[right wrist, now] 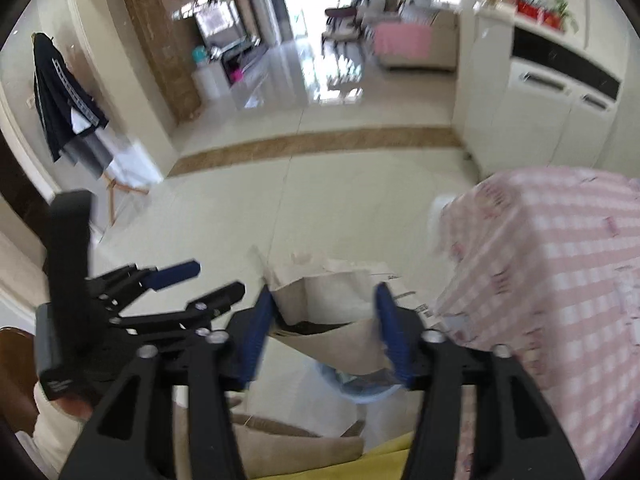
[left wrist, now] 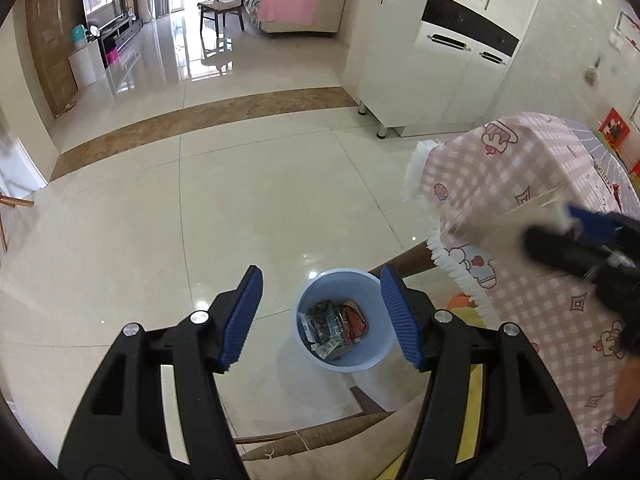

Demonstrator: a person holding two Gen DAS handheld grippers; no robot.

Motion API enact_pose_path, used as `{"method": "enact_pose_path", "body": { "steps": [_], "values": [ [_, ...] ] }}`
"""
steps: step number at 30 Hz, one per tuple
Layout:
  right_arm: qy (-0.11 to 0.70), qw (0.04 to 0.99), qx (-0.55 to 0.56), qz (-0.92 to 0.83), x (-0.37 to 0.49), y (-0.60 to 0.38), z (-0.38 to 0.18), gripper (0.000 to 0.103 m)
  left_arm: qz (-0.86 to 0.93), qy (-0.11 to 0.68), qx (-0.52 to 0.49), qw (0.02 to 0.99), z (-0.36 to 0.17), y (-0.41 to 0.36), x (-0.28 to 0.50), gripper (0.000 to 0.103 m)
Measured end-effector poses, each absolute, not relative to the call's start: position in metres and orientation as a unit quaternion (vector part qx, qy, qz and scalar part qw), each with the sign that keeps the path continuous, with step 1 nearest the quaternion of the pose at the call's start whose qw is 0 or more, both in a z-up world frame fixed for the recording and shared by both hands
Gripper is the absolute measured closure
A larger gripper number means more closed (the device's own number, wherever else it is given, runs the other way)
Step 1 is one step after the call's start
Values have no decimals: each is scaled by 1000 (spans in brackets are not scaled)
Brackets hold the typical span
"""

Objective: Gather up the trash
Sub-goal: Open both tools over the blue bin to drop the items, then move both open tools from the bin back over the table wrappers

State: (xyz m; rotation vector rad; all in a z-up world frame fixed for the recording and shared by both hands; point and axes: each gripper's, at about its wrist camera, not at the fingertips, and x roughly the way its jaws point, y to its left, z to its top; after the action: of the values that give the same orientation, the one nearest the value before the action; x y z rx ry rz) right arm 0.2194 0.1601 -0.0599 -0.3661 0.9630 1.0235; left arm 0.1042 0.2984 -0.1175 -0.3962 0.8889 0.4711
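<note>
The left hand-held gripper (left wrist: pixel 320 312) points steeply down at the tiled floor (left wrist: pixel 160 220), its blue-padded jaws standing wide with nothing between them. Framed in the gap, well below, is a light blue bin (left wrist: pixel 372 354) standing upright on the floor, already holding a small heap of wrappers (left wrist: pixel 334 330) — red, green and dark packets lying loosely at its bottom.

To the right of the bin hangs a pink checked cloth (left wrist: pixel 520 184) with a white fringe, covering the surface beside it. A wooden chair back (left wrist: pixel 304 438) curves below the gripper.

The right hand-held gripper (right wrist: pixel 320 320) is also tilted downward and its jaws are apart. Between them sits a crumpled piece of brown-and-white paper (right wrist: pixel 332 292) with some printed lines on it; the picture is blurred, so whether the pads press on it cannot be told. Under the paper a sliver of the blue bin's rim shows. From the left camera this gripper appears at the right edge as a dark smear with pale paper at its tip, in front of the cloth.

Farther off stands a white cabinet (left wrist: pixel 424 76), and a sofa with a pink throw (left wrist: pixel 288 10).
</note>
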Motion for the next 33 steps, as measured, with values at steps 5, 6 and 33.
{"method": "enact_pose_path", "body": {
  "steps": [5,6,33],
  "values": [
    [440,767,-232,405,215,172,-79,23,228,432,-196,850,-125,305,100,40],
    [440,765,-235,407,213,172,-80,22,225,433,-199,850,-125,306,100,40],
    [427,819,-92,371,255,42,8,17,99,362,-113,920,-33,205,158,40]
  ]
}}
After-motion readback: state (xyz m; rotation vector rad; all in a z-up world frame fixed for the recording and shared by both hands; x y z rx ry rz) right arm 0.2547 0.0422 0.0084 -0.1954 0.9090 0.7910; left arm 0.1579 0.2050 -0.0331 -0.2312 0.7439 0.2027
